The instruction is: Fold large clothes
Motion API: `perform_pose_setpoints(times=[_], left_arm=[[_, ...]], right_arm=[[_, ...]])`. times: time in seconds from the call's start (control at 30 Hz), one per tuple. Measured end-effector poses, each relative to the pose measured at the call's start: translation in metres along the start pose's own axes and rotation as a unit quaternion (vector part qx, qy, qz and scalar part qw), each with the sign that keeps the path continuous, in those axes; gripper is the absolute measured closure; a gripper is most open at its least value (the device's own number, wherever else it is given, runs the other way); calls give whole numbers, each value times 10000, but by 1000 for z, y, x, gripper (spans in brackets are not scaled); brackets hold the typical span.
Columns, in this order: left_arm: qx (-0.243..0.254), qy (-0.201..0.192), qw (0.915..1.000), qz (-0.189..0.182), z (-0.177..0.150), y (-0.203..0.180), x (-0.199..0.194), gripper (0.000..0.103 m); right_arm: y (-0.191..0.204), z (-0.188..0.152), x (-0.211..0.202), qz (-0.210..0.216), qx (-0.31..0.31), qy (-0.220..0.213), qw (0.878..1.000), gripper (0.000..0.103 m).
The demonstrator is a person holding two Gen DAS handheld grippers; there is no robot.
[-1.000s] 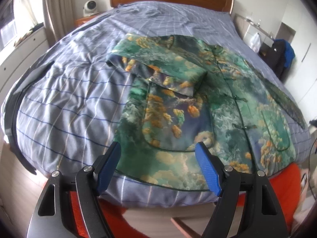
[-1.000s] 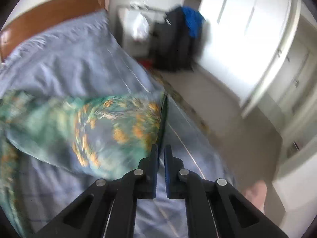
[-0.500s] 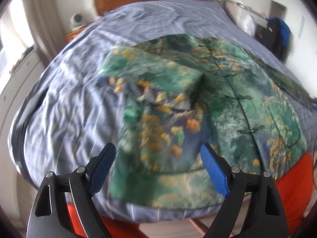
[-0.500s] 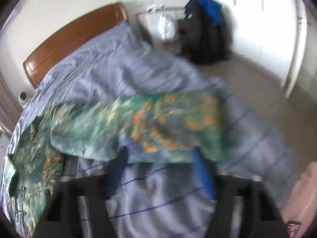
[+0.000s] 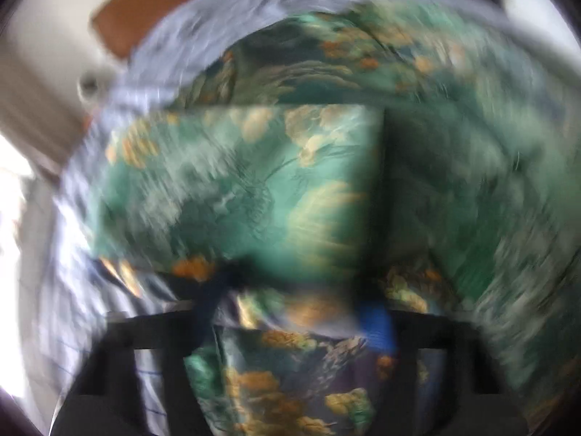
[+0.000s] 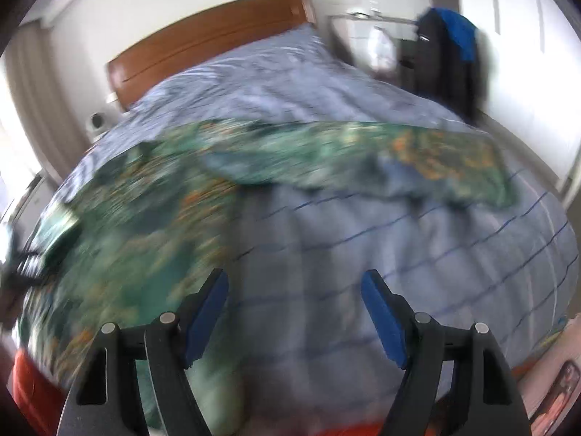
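A grey-blue striped duvet (image 6: 417,254) covers the bed, and the green floral garment (image 6: 152,225) lies spread from nine o'clock to two o'clock in the right wrist view. The right gripper (image 6: 294,312) hangs wide apart over bare duvet, nothing between its pads. The left gripper (image 5: 294,319) is closing with garment cloth between its jaws, though blur hides whether the pads press yet.

Left gripper (image 5: 294,312): pointing steeply down, jaws closing, patterned cloth between them. Right gripper (image 6: 294,312): angled down, jaws wide apart, nothing between.
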State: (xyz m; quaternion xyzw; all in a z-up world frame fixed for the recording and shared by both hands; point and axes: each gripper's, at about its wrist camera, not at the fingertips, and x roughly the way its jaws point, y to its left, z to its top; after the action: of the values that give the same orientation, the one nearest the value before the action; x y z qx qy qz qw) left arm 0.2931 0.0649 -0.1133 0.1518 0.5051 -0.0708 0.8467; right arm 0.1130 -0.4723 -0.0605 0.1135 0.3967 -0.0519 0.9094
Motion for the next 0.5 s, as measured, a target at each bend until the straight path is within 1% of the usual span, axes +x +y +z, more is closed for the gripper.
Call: perform_pose_setpoints(times=[0.03, 0.07, 0.1, 0.17, 0.2, 0.23, 0.27, 0.3, 0.33, 0.4, 0.43, 0.47, 0.5], left_arm=[[-233, -53, 9996, -119, 1, 10, -7, 86], [-492, -276, 9981, -246, 2, 28, -24, 86], [-639, -452, 9967, -230, 1, 40, -35, 86], [-1061, -785, 9912, -53, -2, 80, -64, 86], [-1356, -921, 9865, 26, -6, 107, -77, 86], [-1698, -1034, 9798, 214, -11, 139, -90, 86], [-1942, -1106, 9739, 392, -17, 162, -98, 86], [-2261, -1176, 9647, 666, -26, 192, -106, 86], [-2511, -1194, 9565, 887, -34, 214, -110, 86], [-3099, -1158, 9329, 1424, -59, 264, -117, 84], [-3327, -1104, 9217, 1661, -73, 283, -118, 82], [-3539, -1013, 9092, 1948, -87, 301, -118, 70], [-3705, -907, 8951, 2309, -102, 317, -117, 61]], right_arm=[[13, -6, 0, 35, -84, -20, 10000, 28], [24, -15, -8, 78, -166, -38, 9998, 28], [31, -25, -12, 144, -224, -47, 9996, 28], [44, -37, -19, 224, -342, -92, 9991, 28], [52, -42, -23, 237, -413, -131, 9988, 28], [57, -43, -25, 240, -450, -153, 9986, 28], [63, -44, -24, 253, -460, -182, 9985, 28], [67, -45, -26, 293, -439, -210, 9984, 28], [72, -44, -26, 359, -399, -249, 9982, 28], [79, -43, -27, 424, -387, -294, 9979, 28], [84, -44, -27, 448, -396, -306, 9977, 28], [88, -43, -26, 478, -413, -301, 9976, 28], [92, -44, -25, 526, -439, -263, 9973, 28]])
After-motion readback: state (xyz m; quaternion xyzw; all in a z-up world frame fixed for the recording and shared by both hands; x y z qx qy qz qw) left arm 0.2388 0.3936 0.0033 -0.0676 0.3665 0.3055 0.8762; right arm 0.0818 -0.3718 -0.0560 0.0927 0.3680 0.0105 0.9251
